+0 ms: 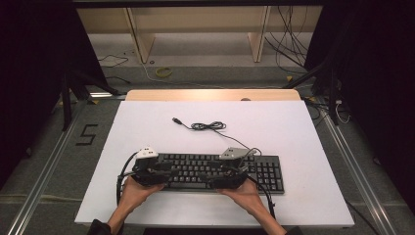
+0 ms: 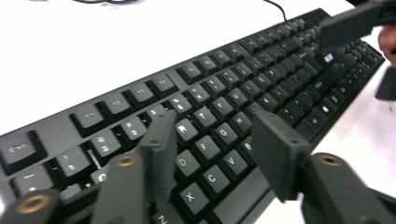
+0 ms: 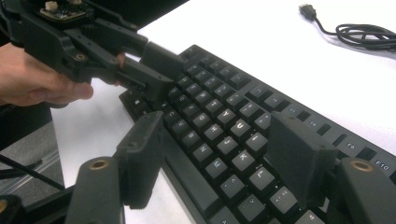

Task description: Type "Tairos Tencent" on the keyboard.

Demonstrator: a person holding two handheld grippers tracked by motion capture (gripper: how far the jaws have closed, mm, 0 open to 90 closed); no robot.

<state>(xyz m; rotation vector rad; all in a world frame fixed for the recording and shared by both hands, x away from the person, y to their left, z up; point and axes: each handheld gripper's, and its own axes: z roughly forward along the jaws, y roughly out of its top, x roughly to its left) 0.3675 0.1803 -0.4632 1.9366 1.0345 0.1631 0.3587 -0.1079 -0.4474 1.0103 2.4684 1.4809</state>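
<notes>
A black full-size keyboard [image 1: 220,172] with pale-lettered keys was seen lying flat near the table's [image 1: 303,196] front edge, its cable [image 1: 208,126] perhaps loosely coiled behind. The left gripper [image 2: 212,140] and right gripper [image 3: 219,144] were held above the keys, jaws apart, gripping nothing.

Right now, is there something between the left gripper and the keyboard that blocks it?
No, nothing visible blocks it. The left gripper hangs with open jaws directly over the keyboard, above its left letter keys. The right gripper is over the keys further along, apart from it.

White table [image 1: 303,147] with black keyboard [image 1: 266,171] and its coiled USB cable [image 1: 208,126].
</notes>
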